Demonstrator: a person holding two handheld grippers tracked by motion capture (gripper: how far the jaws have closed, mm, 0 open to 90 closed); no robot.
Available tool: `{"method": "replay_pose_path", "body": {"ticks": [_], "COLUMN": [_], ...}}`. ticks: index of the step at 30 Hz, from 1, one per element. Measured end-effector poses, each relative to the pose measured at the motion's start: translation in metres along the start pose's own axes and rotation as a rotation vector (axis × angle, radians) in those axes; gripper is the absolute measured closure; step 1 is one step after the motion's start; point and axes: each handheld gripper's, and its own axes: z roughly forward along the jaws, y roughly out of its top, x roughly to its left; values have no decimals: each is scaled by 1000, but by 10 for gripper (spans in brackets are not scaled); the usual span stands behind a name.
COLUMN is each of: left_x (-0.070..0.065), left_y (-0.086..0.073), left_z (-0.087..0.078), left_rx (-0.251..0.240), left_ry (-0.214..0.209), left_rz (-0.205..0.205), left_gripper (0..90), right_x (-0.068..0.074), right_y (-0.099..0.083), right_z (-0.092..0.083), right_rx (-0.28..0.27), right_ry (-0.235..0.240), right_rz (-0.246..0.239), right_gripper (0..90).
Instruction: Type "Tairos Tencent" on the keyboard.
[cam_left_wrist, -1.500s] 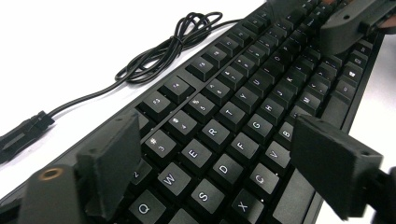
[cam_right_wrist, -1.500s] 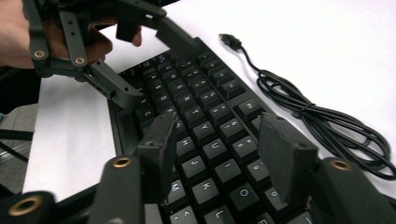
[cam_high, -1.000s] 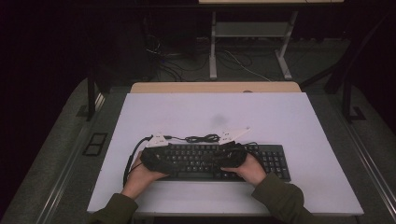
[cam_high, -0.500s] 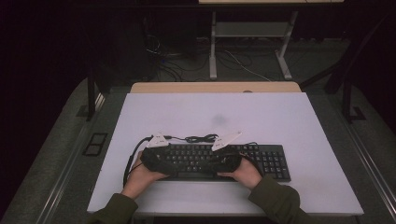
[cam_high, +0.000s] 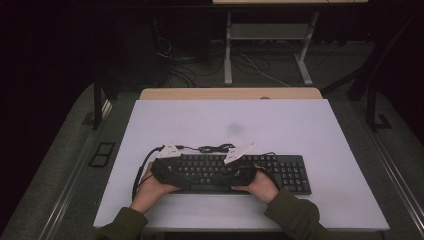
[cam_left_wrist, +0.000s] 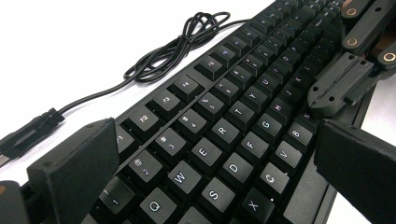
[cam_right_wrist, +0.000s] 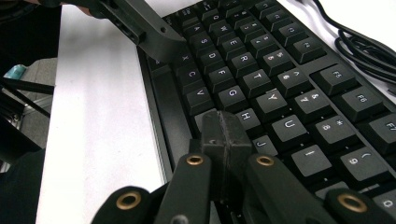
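**Two grippers on one keyboard**

One black keyboard (cam_high: 235, 172) lies on the white table (cam_high: 300, 125), near the edge where the person sits. Two hands come in from below, each with a gripper.

From the high view you see the whole keyboard. The left gripper (cam_high: 165, 167) sits over its left end and the right gripper (cam_high: 240, 172) over its middle. Each one has a pale three-cornered plate on top. A thin black cable (cam_high: 215, 148) lies bunched up just behind the keyboard.

The left gripper view comes in close. You can read the white letters on the square keys (cam_left_wrist: 222, 130). Its two blocky jaws stand wide apart over the left keys, with nothing pinched. The right gripper's tip (cam_left_wrist: 341, 84) rests by the N key. The cable loops (cam_left_wrist: 182, 42) and a plug (cam_left_wrist: 28, 133) show on the table here.

The right gripper view shows its own two jaws pressed tight together, making one point by the H key (cam_right_wrist: 246, 119). Nothing is between them. The keys look smooth, hard and a bit shiny. The jaws look dull and rough.
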Motion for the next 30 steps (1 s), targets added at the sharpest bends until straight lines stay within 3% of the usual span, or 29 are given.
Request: {"method": "replay_pose_path", "body": {"ticks": [11, 30], "left_x": [0, 0], "left_y": [0, 0], "left_z": [0, 0], "left_rx": [4, -1], "left_ry": [-4, -9], "left_rz": [9, 3], "left_gripper": [0, 0], "right_x": [2, 0], "right_y": [0, 3], "right_z": [3, -4], "right_rx": [19, -28], "right_ry": [-6, 4], "right_rz": [-6, 0], "right_gripper": [893, 878]}}
